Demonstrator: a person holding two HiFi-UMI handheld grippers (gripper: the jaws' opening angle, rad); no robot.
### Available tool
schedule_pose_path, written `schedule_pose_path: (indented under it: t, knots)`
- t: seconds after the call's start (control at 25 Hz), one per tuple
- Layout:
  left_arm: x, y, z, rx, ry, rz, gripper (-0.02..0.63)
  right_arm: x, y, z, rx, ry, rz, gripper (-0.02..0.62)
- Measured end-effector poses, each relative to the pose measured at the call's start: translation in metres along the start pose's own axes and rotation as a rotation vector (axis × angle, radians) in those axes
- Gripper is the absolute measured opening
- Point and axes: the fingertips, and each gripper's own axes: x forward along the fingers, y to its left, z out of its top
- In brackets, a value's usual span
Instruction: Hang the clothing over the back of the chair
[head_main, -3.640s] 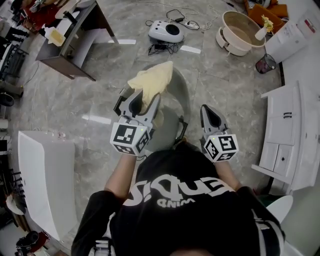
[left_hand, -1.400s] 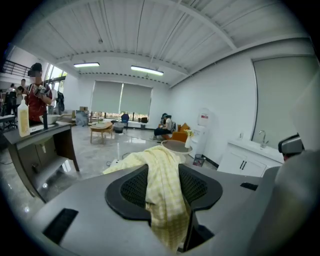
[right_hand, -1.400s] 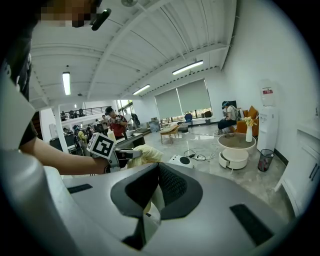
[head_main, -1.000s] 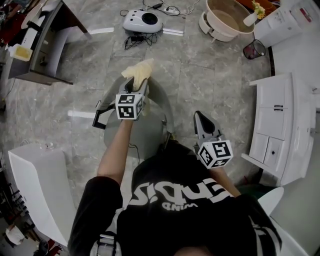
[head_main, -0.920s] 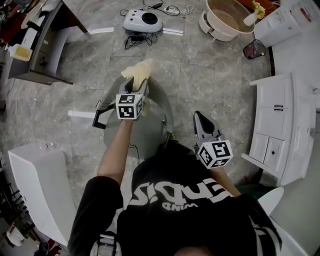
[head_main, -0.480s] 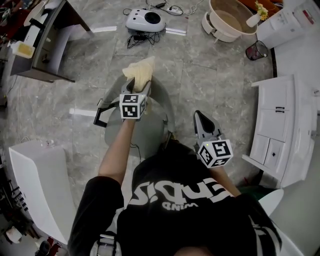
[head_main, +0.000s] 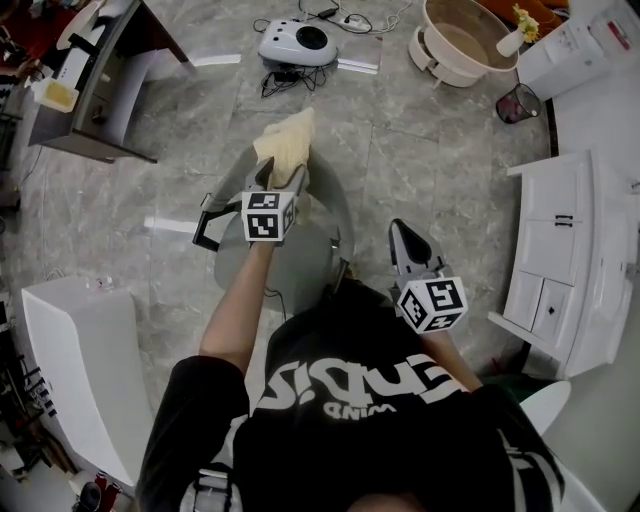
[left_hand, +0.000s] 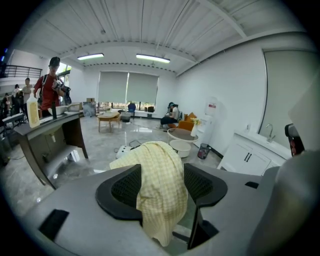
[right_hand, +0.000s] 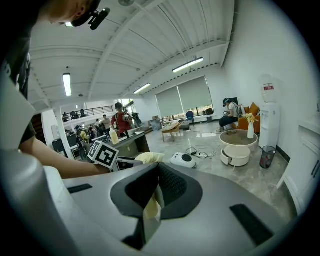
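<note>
A pale yellow checked cloth (head_main: 287, 143) lies draped over the top of the grey chair's back (head_main: 336, 203). My left gripper (head_main: 284, 181) reaches out to it. In the left gripper view its jaws are opening, with the pads (left_hand: 123, 187) spread wide on either side of the cloth (left_hand: 161, 182), which hangs between them. My right gripper (head_main: 404, 233) hovers to the right of the chair, near the person's body, with its jaws closed and nothing held. From the right gripper view (right_hand: 157, 172) the cloth (right_hand: 149, 157) shows beyond the tips.
A white machine (head_main: 300, 40) with cables lies on the marble floor beyond the chair. A round beige table (head_main: 462, 42) and a wire bin (head_main: 520, 103) stand at the back right. White cabinets (head_main: 572, 250) line the right side, a dark desk (head_main: 92, 85) the left.
Since the earliest frame my left arm has stretched forward, carrying the cloth from above the seat to the chair's back. Over the last second both grippers barely moved.
</note>
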Motion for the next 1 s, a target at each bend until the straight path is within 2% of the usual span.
schedule_pose_path:
  t: [0.2, 0.4, 0.52, 0.6, 0.72, 1.0]
  knots:
    - [-0.021, -0.002, 0.008, 0.007, -0.025, 0.009, 0.268, -0.004, 0.008, 0.000, -0.002, -0.011, 0.012, 0.015]
    - [-0.051, -0.012, 0.027, -0.001, -0.087, 0.002, 0.259, -0.009, 0.018, 0.003, -0.008, -0.029, 0.029, 0.015]
    - [-0.077, -0.024, 0.041, -0.001, -0.134, -0.005, 0.179, -0.015, 0.024, 0.004, -0.015, -0.040, 0.039, 0.015]
    - [-0.096, -0.031, 0.049, -0.001, -0.165, -0.003, 0.101, -0.018, 0.029, 0.005, -0.020, -0.048, 0.045, 0.015]
    - [-0.124, -0.038, 0.059, -0.004, -0.203, 0.000, 0.033, -0.022, 0.036, 0.007, -0.030, -0.062, 0.056, 0.015]
    - [-0.187, -0.055, 0.063, 0.019, -0.261, -0.020, 0.015, -0.029, 0.053, 0.009, -0.062, -0.086, 0.085, 0.015]
